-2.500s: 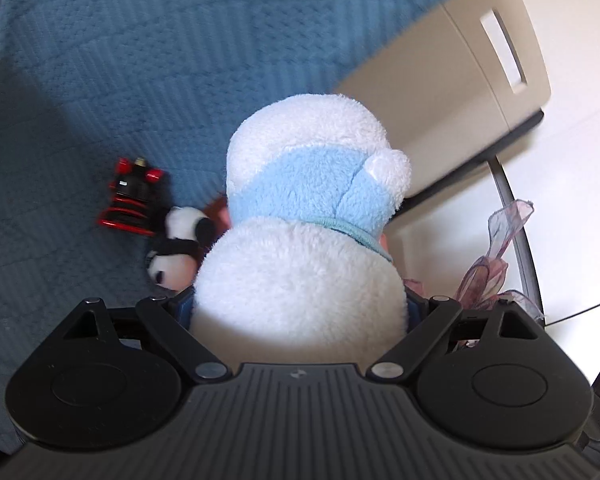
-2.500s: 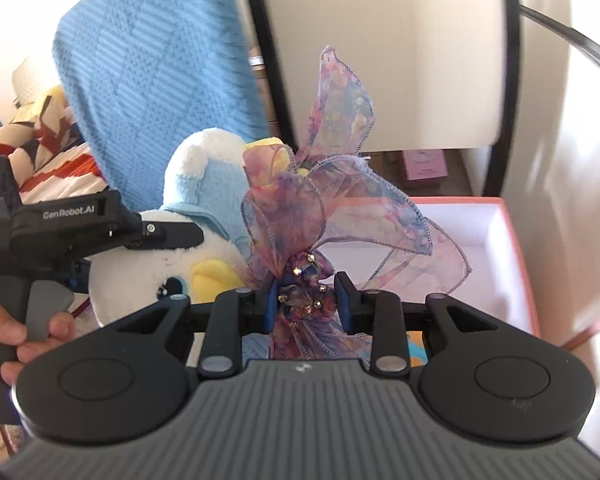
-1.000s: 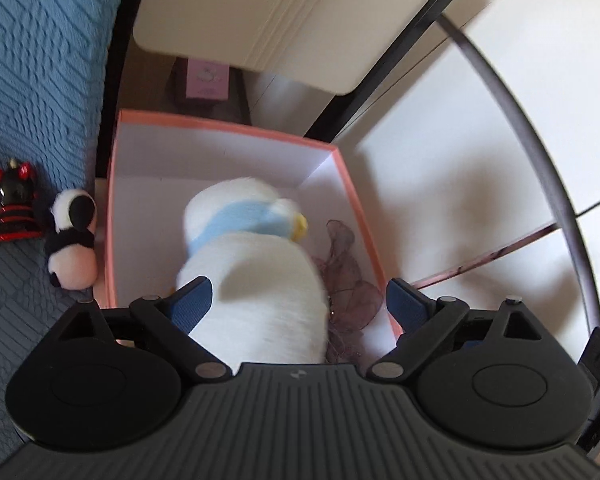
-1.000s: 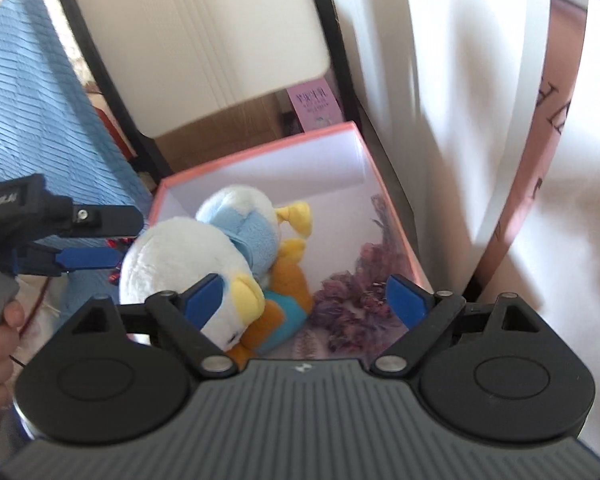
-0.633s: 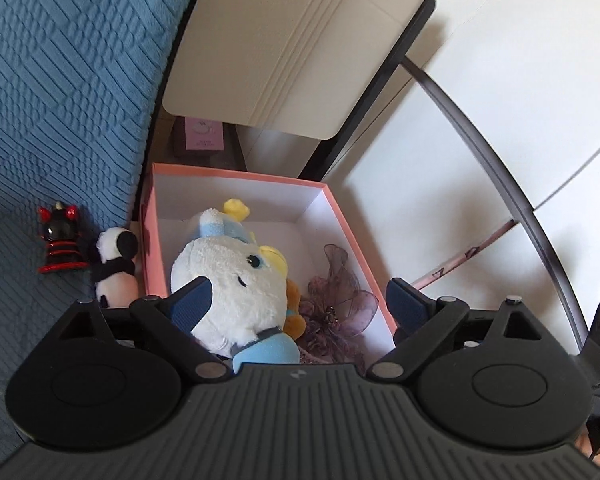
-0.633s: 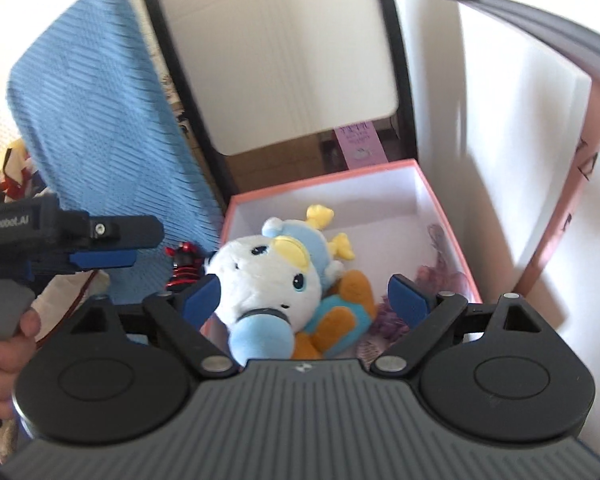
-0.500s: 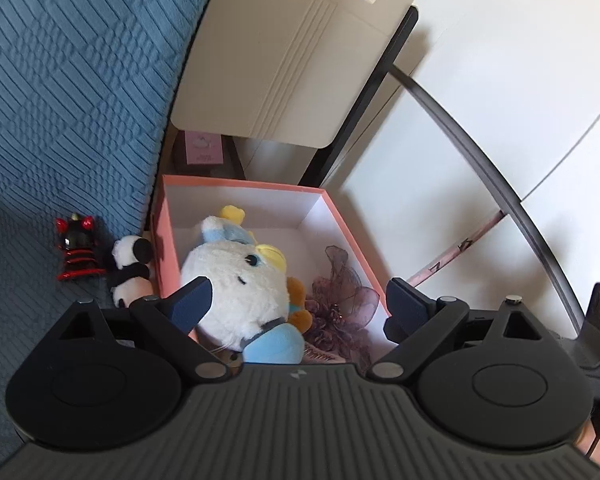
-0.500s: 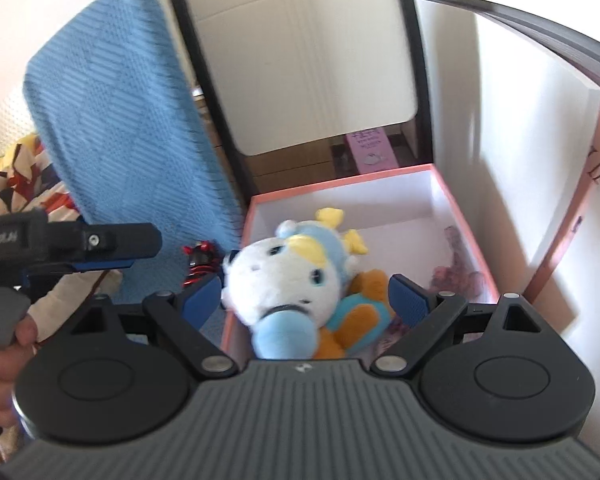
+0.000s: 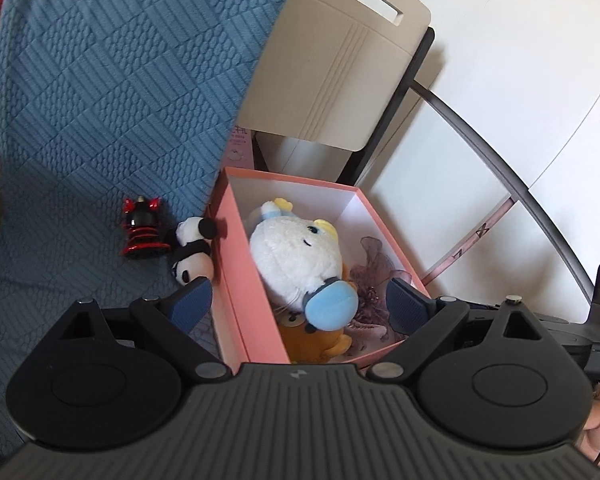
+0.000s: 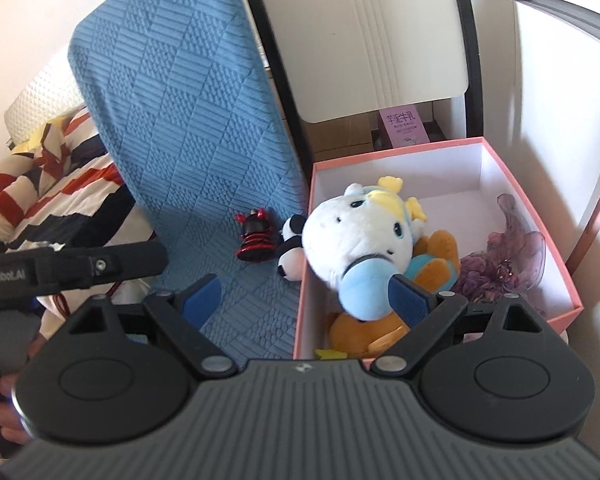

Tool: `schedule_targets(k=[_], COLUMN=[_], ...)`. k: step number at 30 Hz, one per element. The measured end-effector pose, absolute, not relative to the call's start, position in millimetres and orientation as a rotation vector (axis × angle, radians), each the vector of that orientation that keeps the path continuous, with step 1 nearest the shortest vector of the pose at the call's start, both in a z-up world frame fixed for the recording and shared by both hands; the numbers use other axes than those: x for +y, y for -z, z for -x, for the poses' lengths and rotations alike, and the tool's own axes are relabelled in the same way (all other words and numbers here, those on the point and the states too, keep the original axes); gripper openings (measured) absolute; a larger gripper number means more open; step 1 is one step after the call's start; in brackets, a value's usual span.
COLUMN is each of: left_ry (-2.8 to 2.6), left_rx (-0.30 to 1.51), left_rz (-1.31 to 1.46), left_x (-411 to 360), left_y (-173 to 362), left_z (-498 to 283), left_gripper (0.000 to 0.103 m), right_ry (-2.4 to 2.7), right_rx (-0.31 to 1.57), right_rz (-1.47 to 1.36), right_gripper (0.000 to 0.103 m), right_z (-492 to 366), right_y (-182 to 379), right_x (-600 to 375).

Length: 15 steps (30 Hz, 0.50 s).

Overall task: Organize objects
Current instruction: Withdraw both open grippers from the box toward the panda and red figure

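Pink box (image 9: 236, 280) is seen on the blue quilted cover (image 9: 112, 92), just beside a panda toy (image 9: 192, 248) and a red-and-black figure (image 9: 142, 230), both outside it. Inside are laid a white-and-blue plush (image 10: 364, 252), an orange plush (image 10: 364, 328) beneath it, and a purple ribbon bow (image 10: 504, 256) to the right. Left gripper (image 9: 298, 300) is spread wide, nothing pinched. Right gripper (image 10: 304, 296) is likewise spread and empty. A beige chair back (image 9: 340, 68) is noted behind.

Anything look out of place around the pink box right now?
Two toys remain outside the pink box: the panda plush against its wall and the red-black toy on the blue blanket. Nothing looks spilled or damaged.
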<state>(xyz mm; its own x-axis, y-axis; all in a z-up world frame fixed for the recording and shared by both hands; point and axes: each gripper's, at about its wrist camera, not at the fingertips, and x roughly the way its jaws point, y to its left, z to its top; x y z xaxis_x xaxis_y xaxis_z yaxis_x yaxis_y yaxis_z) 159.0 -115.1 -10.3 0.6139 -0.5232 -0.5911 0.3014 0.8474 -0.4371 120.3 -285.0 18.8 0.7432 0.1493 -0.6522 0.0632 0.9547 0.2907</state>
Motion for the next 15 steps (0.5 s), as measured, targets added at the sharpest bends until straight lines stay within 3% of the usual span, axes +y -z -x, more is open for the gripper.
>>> schedule_targets(k=[15], left_ry=[0.428], left_rx=[0.734], left_rz=[0.31], left_x=[-63], left_y=[18], left_z=[-138], left_gripper=[0.096], right_ry=[-0.052], right_rx=[0.759], right_rz=[-0.318], right_gripper=[0.092], right_z=[-106], right_y=[-7], right_x=[-250])
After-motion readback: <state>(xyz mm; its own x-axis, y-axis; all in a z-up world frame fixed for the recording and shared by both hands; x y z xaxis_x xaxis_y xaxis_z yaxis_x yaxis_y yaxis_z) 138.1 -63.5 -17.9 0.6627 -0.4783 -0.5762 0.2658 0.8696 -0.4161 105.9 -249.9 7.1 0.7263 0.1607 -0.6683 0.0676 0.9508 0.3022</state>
